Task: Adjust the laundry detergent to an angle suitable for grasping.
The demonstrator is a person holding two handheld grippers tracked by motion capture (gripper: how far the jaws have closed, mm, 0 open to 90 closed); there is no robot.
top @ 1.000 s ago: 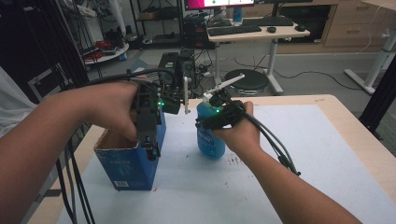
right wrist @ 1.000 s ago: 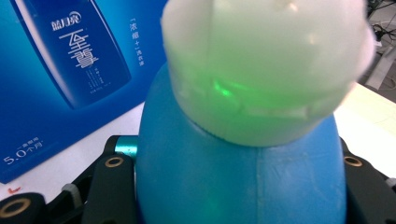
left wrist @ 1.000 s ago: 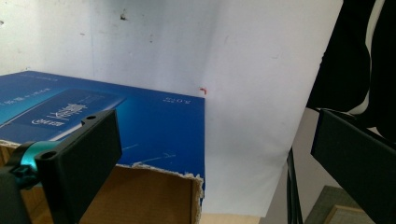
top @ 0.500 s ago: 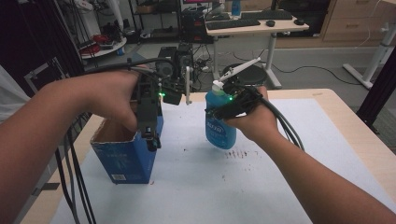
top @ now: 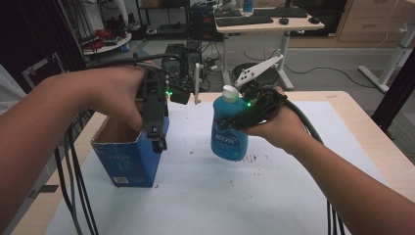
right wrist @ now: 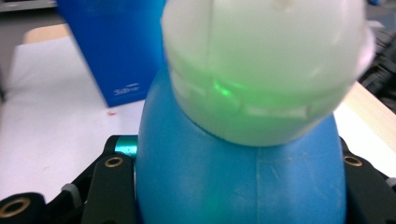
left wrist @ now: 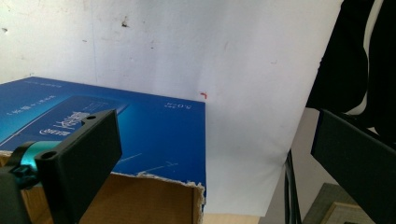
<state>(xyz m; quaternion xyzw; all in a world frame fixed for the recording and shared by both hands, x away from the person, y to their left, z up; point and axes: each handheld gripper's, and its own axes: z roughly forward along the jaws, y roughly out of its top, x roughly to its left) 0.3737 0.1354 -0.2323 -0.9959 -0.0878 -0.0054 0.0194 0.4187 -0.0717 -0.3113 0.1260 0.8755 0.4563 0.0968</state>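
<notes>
A blue bottle (top: pixel 229 139) with a white cap hangs a little above the white sheet, and my right gripper (top: pixel 244 116) is shut on its body from the right. In the right gripper view the bottle (right wrist: pixel 243 182) sits between both jaws of the right gripper (right wrist: pixel 233 196), the cap close to the lens. An open blue cardboard box (top: pixel 128 161) stands at the left. My left gripper (top: pixel 156 139) points down at the box's right wall. In the left gripper view the box (left wrist: pixel 140 126) lies under one jaw, and the left gripper (left wrist: pixel 215 158) stands open, wide apart.
A white paper sheet (top: pixel 235 196) covers the wooden table (top: pixel 357 117). Cables trail from both grippers along the forearms. Beyond the table's far edge stand a desk with a keyboard (top: pixel 244 20) and a black device (top: pixel 181 54).
My right hand has carried the bottle up and to the right, away from the box. The left gripper has stayed at the box.
</notes>
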